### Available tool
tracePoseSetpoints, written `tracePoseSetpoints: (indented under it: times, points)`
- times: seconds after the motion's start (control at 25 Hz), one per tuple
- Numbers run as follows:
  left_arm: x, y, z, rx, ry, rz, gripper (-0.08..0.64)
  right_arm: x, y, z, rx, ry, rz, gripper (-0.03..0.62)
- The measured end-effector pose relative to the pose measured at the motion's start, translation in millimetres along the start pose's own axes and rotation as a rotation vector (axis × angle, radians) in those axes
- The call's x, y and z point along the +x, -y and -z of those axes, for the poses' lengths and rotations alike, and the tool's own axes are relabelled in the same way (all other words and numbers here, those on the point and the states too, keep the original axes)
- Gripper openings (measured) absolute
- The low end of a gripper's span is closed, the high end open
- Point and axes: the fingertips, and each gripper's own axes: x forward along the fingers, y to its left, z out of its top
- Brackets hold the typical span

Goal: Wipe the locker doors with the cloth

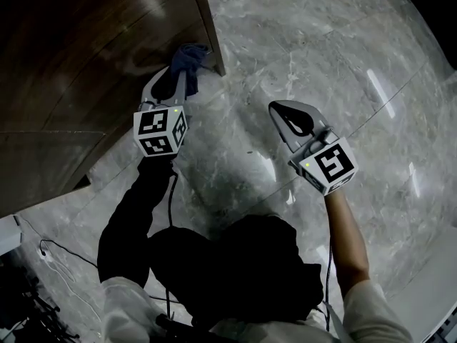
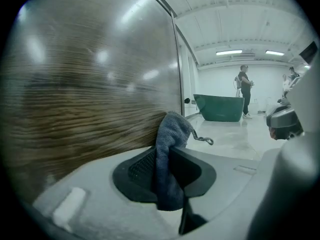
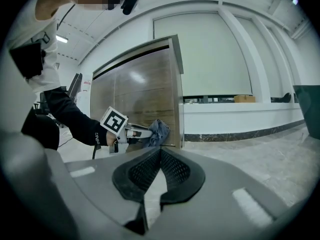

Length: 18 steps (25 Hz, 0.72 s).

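Jaws of the left claw are clenching on the blue-grey cloth, leaving its bunched end sticking out so that it is meeting the wooden locker door low down, near the door's outer edge, apparently for wiping. Well away from the door, the right claw is hanging over the marble floor, closed on nothing.

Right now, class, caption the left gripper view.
Left gripper, jaws shut on blue-grey cloth, at the wood-grain locker door.

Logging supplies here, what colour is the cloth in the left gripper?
The cloth is blue-grey, clearest in the left gripper view.
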Motion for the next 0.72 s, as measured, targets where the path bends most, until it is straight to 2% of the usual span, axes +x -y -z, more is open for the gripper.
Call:
tracePoseSetpoints:
  times: [0.44,0.72]
  points:
    - [-34.6,-30.5,11.3,-0.006,0.001,-0.021,0.081,28.4,-34.1,-17.8,-0.044,0.0,-0.051,0.005]
    - [-69.9,-59.4,25.9,-0.006,-0.005,-0.05,0.081,48.7,-73.8,-24.4,-0.072,-0.006,-0.128,0.005]
